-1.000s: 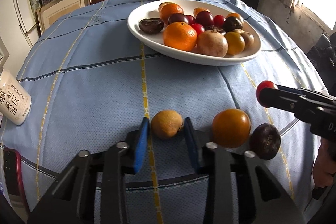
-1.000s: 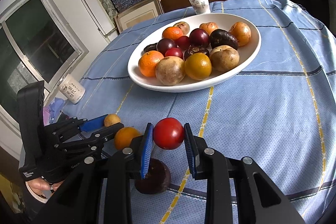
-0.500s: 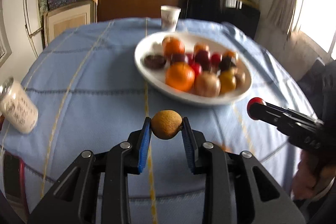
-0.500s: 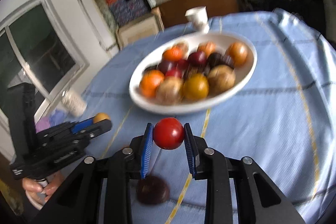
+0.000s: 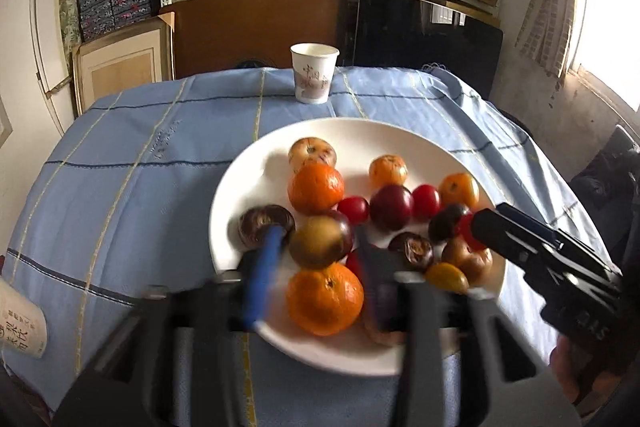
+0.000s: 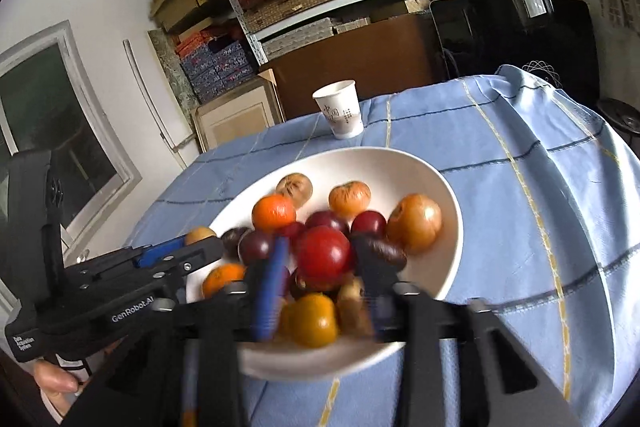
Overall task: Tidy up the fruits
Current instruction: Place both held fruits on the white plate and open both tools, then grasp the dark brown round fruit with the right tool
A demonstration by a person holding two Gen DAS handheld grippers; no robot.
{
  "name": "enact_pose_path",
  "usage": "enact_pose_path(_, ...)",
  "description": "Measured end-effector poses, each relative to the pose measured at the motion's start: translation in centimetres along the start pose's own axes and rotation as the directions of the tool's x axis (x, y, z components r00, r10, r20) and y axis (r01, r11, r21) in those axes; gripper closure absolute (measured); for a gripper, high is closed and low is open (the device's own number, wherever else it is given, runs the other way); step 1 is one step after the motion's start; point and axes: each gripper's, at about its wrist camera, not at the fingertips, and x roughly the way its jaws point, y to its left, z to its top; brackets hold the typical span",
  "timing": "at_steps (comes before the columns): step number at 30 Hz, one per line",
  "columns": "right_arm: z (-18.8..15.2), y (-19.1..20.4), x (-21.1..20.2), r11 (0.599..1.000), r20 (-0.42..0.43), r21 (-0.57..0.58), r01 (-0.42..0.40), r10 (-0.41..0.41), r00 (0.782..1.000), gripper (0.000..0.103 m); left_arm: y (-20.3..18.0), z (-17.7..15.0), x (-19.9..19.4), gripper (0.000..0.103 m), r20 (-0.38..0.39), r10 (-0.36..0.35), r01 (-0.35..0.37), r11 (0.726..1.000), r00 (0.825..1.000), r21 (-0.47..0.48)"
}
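A white plate (image 5: 256,187) (image 6: 444,211) on the blue tablecloth holds several fruits: oranges, red and dark plums, brown fruits. My left gripper (image 5: 320,247) is shut on a small tan-brown fruit (image 5: 316,245) and holds it over the plate's near left part, above an orange (image 5: 325,301). My right gripper (image 6: 322,257) is shut on a red fruit (image 6: 324,253) and holds it over the plate's middle. The right gripper shows at the right of the left wrist view (image 5: 480,227). The left gripper shows at the left of the right wrist view (image 6: 200,247).
A white paper cup (image 5: 314,73) (image 6: 340,115) stands beyond the plate near the table's far edge. A white can (image 5: 20,327) lies at the left edge. Shelves with boxes and a dark screen stand behind the table.
Both grippers lifted their fruits off the table and moved forward over the plate. The left gripper closed on the tan-brown fruit a second ago.
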Motion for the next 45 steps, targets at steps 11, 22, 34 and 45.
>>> enact_pose_path(11,-2.2,3.0,-3.7,0.993,-0.017,-0.114,0.002,-0.004,1.0,0.035,0.0,-4.1,-4.7,0.012,0.033,0.063,-0.063,0.998,0.997,0.009)
enact_pose_path(22,-8.1,6.0,-6.5,0.96,-0.226,-0.276,-0.048,-0.016,0.974,0.034,2.8,-8.7,-8.4,0.005,0.031,0.183,-0.181,0.982,0.983,-0.049)
enact_pose_path(34,-11.1,7.8,-5.3,0.914,-0.363,-0.39,-0.11,-0.043,0.931,0.034,5.2,-8.6,-8.1,0.005,-0.027,0.161,-0.163,0.976,0.987,-0.146)
enact_pose_path(45,-11.9,8.2,-4.5,0.897,-0.407,-0.425,-0.124,-0.067,0.911,0.04,4.6,-8.6,-8.0,0.005,-0.032,0.158,-0.16,0.979,0.987,-0.127)
